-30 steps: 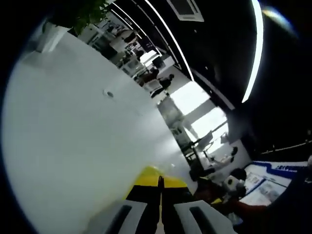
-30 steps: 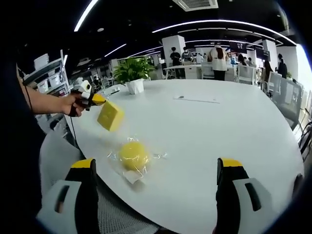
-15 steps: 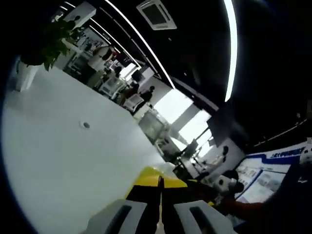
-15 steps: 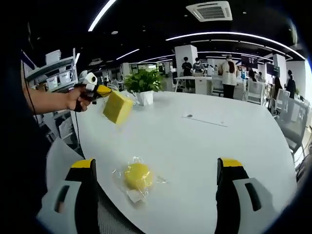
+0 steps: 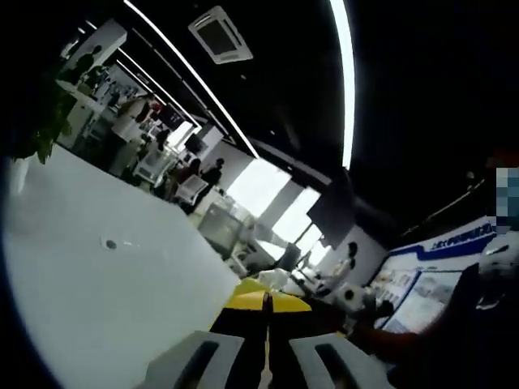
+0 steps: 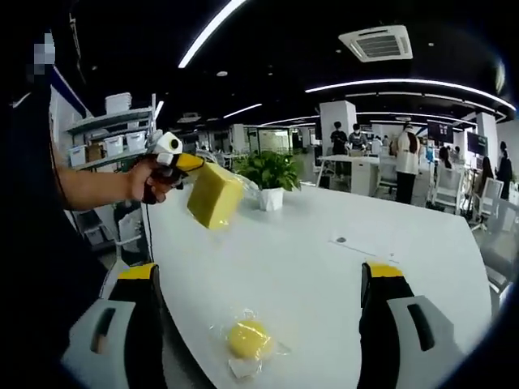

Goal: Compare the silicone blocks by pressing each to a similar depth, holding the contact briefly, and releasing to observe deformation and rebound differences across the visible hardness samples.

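In the right gripper view, the right gripper (image 6: 258,324) is waiting wide open at the bottom, framing the wrapped yellow ball (image 6: 248,339) lying on the white table (image 6: 324,267). At upper left, the left gripper (image 6: 190,164) is clamping the yellow block (image 6: 214,194) in the air. Judged step: sample repositioning; the next press requires lowering the block onto the table.

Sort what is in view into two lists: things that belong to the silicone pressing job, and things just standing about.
Job:
yellow block, held in the left claw
round yellow sample in clear wrap, lying on the white table
right claw, open

Standing about:
potted plant
shelves with bins
ceiling air vent
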### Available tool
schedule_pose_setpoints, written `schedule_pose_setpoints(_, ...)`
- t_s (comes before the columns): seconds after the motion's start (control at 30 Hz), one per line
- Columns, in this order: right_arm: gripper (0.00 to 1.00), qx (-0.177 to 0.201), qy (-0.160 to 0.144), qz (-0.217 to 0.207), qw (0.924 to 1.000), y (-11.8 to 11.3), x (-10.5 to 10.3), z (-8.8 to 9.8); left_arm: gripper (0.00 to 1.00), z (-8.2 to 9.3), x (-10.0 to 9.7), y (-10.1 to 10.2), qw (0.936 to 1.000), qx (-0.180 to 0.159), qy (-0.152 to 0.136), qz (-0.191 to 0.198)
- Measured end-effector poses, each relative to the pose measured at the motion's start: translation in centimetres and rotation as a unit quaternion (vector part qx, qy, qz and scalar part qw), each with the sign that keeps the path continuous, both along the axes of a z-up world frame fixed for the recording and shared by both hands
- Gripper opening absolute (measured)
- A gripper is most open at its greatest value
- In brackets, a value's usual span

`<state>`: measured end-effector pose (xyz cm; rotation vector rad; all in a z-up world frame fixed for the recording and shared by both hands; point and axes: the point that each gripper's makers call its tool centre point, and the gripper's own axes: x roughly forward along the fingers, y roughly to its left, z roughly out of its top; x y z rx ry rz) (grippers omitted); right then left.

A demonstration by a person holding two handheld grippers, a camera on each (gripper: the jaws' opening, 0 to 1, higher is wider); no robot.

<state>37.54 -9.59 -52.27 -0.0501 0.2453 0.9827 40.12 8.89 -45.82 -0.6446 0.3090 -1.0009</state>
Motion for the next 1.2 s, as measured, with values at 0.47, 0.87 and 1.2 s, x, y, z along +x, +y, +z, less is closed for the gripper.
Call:
schedule_pose_setpoints(0.47,0.96,0.055,-0.017,0.058,0.9966,3.9,0.2,4.6,0.0,4.6,-3.4,-1.9,0.9984,-0.019,-0.049,-0.019)
schedule_pose_setpoints(0.87,0.83,0.079,-0.019,0.126,0.9887,7.9,-1.1,6.6,0.0,7.0,-5.5,-2.9,0.996,-0.039,-0.071,-0.039)
schedule_pose_setpoints(1.2,0.71,0.095,-0.015,0.178,0.9794,10.3,-2.8,7.5,0.0,8.0,-7.1,-3.7,0.9936,-0.061,-0.074,-0.061)
